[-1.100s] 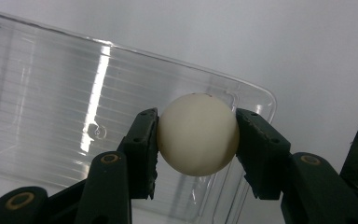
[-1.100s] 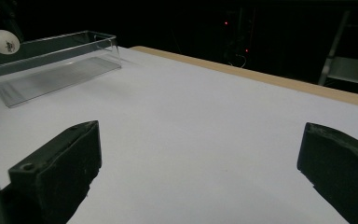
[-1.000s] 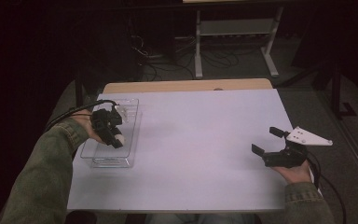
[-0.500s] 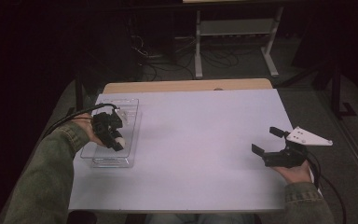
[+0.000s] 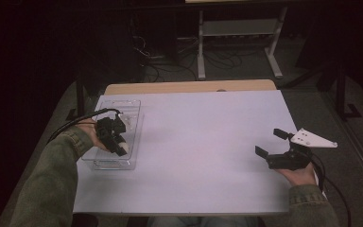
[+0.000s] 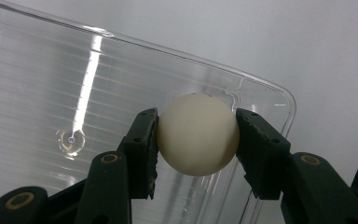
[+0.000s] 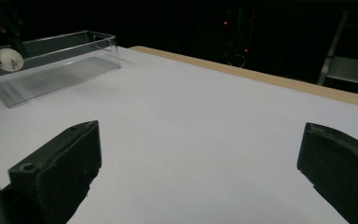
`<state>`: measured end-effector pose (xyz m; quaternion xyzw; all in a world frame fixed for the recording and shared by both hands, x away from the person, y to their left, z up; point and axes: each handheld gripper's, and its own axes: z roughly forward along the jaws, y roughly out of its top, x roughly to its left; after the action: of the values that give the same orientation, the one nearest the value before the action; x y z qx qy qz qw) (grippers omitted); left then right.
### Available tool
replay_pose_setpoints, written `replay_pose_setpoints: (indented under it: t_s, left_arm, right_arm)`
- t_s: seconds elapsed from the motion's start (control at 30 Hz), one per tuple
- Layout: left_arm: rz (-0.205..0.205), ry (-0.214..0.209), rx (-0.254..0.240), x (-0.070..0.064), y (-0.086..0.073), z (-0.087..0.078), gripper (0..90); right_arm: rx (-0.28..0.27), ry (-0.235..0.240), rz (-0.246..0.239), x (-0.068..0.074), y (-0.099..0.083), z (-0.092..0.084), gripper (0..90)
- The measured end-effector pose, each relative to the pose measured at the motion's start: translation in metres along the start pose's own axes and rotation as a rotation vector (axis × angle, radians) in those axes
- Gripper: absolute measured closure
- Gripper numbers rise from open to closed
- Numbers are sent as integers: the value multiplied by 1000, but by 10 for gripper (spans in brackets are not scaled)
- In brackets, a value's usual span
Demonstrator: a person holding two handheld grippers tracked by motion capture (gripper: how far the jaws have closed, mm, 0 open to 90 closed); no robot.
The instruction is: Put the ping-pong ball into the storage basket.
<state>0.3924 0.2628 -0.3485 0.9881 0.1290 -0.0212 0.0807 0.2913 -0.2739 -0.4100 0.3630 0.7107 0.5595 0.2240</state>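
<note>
The left gripper (image 6: 197, 140) had its two black fingers (image 6: 142, 149) pinching a white ball (image 6: 198, 134), one pad pressed against each side of it. The ball sat squarely between the pads and hung over the ribbed floor of a clear plastic tray (image 6: 51, 93), close to one rounded corner of that tray. In the high view the left gripper (image 5: 118, 144) pointed down into the tray (image 5: 105, 163), with the ball (image 5: 124, 148) a pale spot at its tips, toward the tray's nearer end. The tray lay by the left edge of the desk (image 5: 203, 142), its long side running from near edge to far edge. A cable (image 5: 80, 120) trailed from the gripper off the left edge, and an olive sleeve (image 5: 52, 179) came up from the near left corner.

The right gripper (image 7: 196, 168) held its fingers (image 7: 60, 168) spread wide apart, with nothing but bare white desk (image 7: 191, 121) between them. In the high view the right gripper (image 5: 272, 144) rested near the right edge of the desk, well apart from the tray, a grey three-cornered plate (image 5: 312, 138) on top of it and a hand (image 5: 300, 172) beneath. From the right gripper view the tray (image 7: 51, 65) stood far off toward the left, the ball (image 7: 10, 59) showing at its nearer end.
</note>
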Motion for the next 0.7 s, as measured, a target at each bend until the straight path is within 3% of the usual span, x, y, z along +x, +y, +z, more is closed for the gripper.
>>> replay_pose_setpoints:
  t_s: [0.7]
  left_arm:
    - [-36, -22, 9, 6, -5, 25, 513]
  right_arm:
    - [6, 2, -2, 0, -1, 0, 0]
